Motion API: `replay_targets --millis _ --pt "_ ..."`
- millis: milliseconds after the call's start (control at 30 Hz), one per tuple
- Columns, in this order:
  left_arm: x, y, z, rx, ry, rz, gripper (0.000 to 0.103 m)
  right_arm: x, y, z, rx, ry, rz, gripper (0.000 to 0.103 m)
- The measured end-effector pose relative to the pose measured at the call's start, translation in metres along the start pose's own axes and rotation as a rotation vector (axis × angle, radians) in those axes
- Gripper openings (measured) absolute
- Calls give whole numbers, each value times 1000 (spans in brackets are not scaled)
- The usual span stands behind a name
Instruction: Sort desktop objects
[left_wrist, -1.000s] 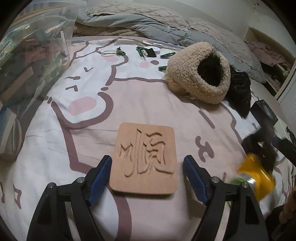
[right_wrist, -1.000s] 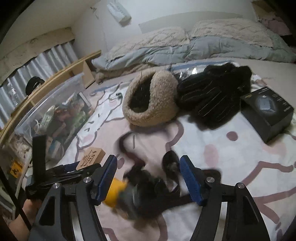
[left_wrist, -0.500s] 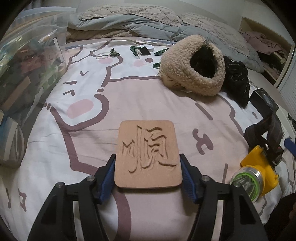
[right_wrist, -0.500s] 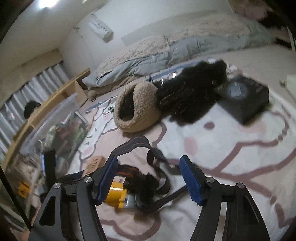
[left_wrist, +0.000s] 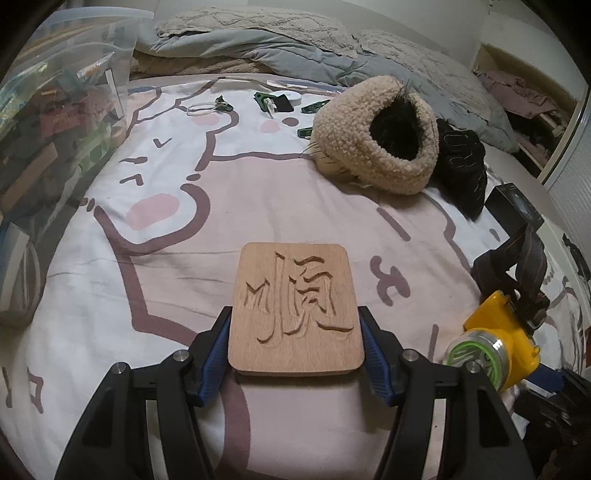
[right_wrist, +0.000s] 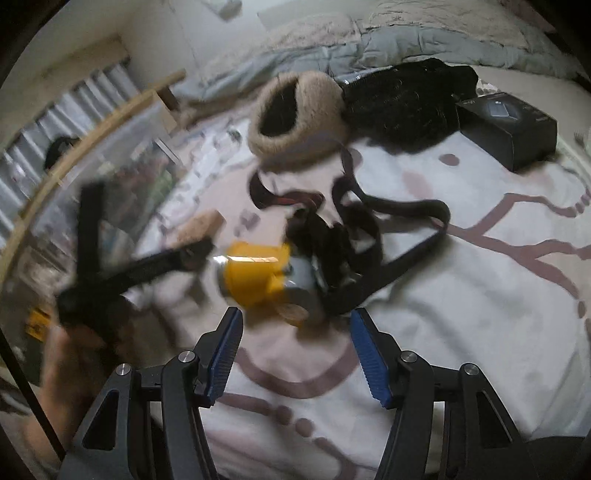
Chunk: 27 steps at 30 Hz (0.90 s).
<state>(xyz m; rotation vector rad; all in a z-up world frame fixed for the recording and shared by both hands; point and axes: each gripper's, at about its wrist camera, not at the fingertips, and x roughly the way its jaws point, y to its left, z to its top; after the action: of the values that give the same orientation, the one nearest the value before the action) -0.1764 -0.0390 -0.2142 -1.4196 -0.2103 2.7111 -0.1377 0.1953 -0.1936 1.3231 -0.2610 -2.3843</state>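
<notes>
Gripping: left gripper (left_wrist: 295, 347) clamps wooden plaque (left_wrist: 294, 309) on the bedspread (left_wrist: 155, 295); right gripper (right_wrist: 295, 354), closing, empty, just short of yellow headlamp (right_wrist: 255, 277).

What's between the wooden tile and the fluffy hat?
Only bare bedsheet lies between the tile and the hat, seen in the left wrist view.

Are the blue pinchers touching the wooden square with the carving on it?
Touching. In the left wrist view, the left gripper has both blue pads pressed against the side edges of the carved wooden tile, with no gap on either side.
</notes>
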Motion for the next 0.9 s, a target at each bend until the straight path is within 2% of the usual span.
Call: replay_targets --millis 133,233,333,467,600,767,833,900 --pt "0 -2 0 9 1 4 64 8 -17 5 75 8 -65 61" --pt "0 -3 -1 17 0 11 64 9 -26 7 108 -4 -177 61" --pt "1 -5 -2 33 -1 22 64 11 -32 9 136 -5 -175 61" --pt "1 -4 -2 31 0 17 64 18 -32 17 99 -20 -215 61" --pt "1 -4 -2 32 2 16 64 15 -38 19 131 -30 -190 61" --pt "1 -4 -1 35 2 17 64 -16 -53 3 291 -99 -67 61" --pt "1 -4 -1 33 2 17 64 -23 -45 -1 273 -134 -51 61" --pt "1 -4 -1 34 2 17 64 -22 -26 -3 175 -114 -58 61"
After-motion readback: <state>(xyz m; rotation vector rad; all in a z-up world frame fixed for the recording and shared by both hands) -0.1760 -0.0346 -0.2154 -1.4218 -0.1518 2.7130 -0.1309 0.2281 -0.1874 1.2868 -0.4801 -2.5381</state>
